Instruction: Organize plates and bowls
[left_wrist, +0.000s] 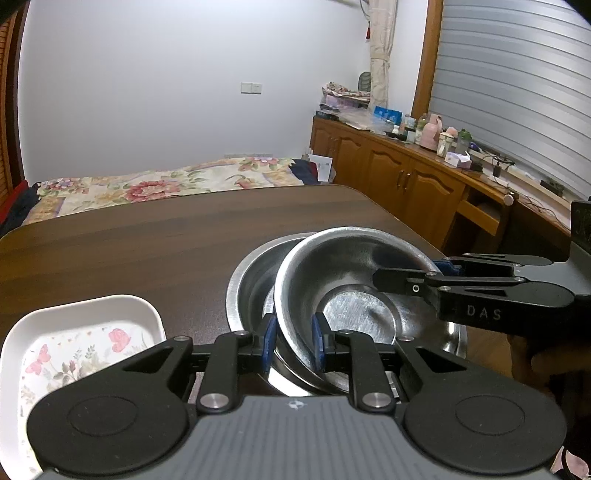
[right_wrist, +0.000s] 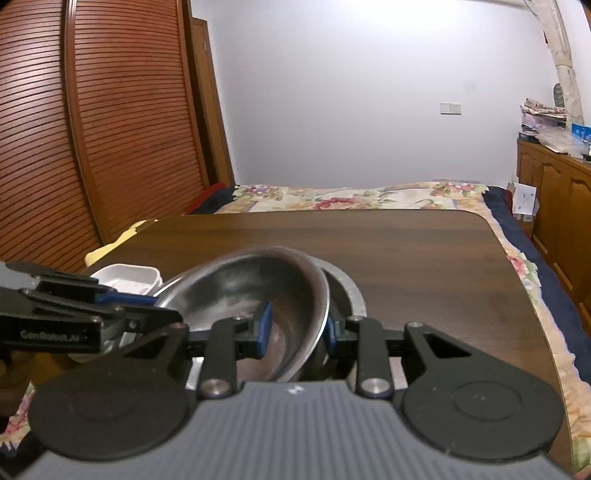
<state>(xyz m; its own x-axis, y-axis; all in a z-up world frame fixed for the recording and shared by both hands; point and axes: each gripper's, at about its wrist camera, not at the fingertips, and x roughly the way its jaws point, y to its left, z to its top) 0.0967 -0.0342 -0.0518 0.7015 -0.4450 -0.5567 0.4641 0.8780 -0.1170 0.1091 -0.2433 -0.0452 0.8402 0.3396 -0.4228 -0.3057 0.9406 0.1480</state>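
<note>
A steel bowl sits tilted inside a wider steel bowl on the dark wooden table. My left gripper straddles the near rim of the tilted bowl, one blue pad inside and one outside. My right gripper does the same at the bowl's opposite rim, with the wider bowl behind. In neither view can I see the pads pressing on the steel. The right gripper also shows in the left wrist view. A white floral plate lies left of the bowls.
The white plate also shows in the right wrist view at the table's left. A bed with a floral cover lies beyond the table's far edge. Wooden cabinets with clutter on top run along the right wall.
</note>
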